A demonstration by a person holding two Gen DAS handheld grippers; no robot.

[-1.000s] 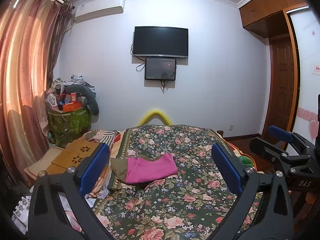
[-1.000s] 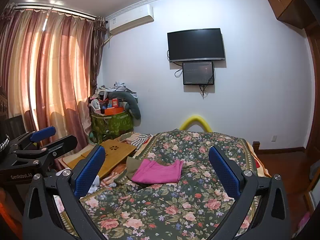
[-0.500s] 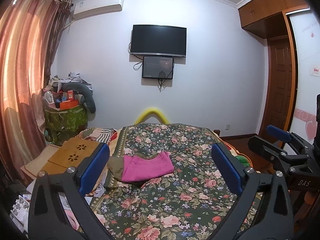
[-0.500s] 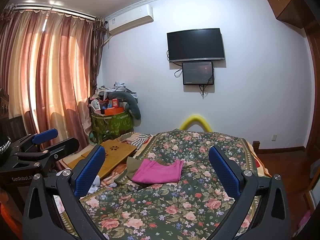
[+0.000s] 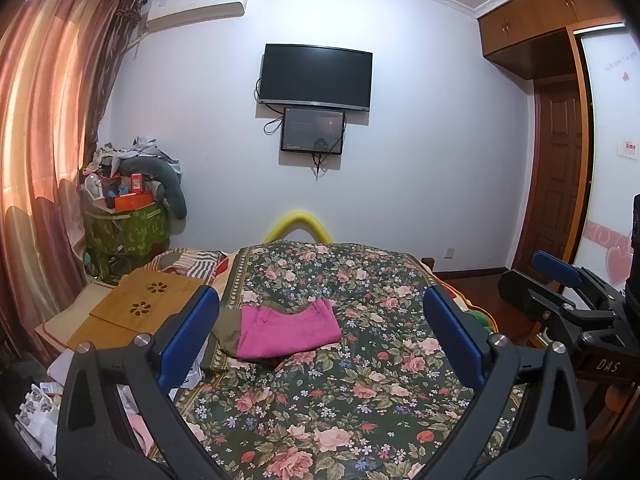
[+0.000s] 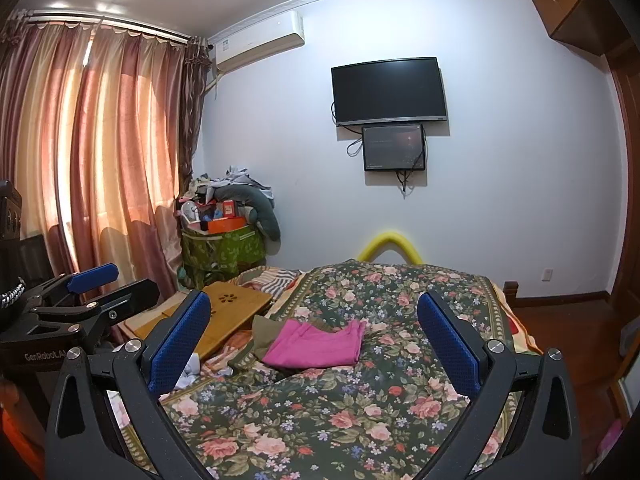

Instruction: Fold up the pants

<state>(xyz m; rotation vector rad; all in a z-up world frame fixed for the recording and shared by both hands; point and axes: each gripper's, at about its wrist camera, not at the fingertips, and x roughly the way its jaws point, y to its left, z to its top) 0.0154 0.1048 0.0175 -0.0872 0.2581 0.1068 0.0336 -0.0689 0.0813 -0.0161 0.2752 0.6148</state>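
Observation:
Folded pink pants [image 5: 289, 329] [image 6: 316, 345] lie flat on the floral bedspread [image 5: 360, 360] [image 6: 360, 400], on top of an olive-brown garment [image 5: 226, 332] [image 6: 262, 330] near the bed's left side. My left gripper [image 5: 320, 336] is held open above the near part of the bed, well short of the pants, with nothing between its blue pads. My right gripper [image 6: 314, 344] is open too and empty, at about the same distance. Each gripper shows at the edge of the other's view: the right one [image 5: 560, 280] and the left one [image 6: 92, 280].
A wooden lap table [image 5: 144, 304] [image 6: 236, 308] and loose items lie left of the bed. A green cloth-covered stand [image 5: 128, 232] piled with clutter stands by the curtains [image 6: 100, 160]. A yellow foam arch [image 5: 298, 224] marks the bed's far end; a wooden door [image 5: 560, 168] is right.
The left wrist view has drifted slightly, with the pants shifting a little left in the frame. The right wrist view is nearly still. Both grippers stay open.

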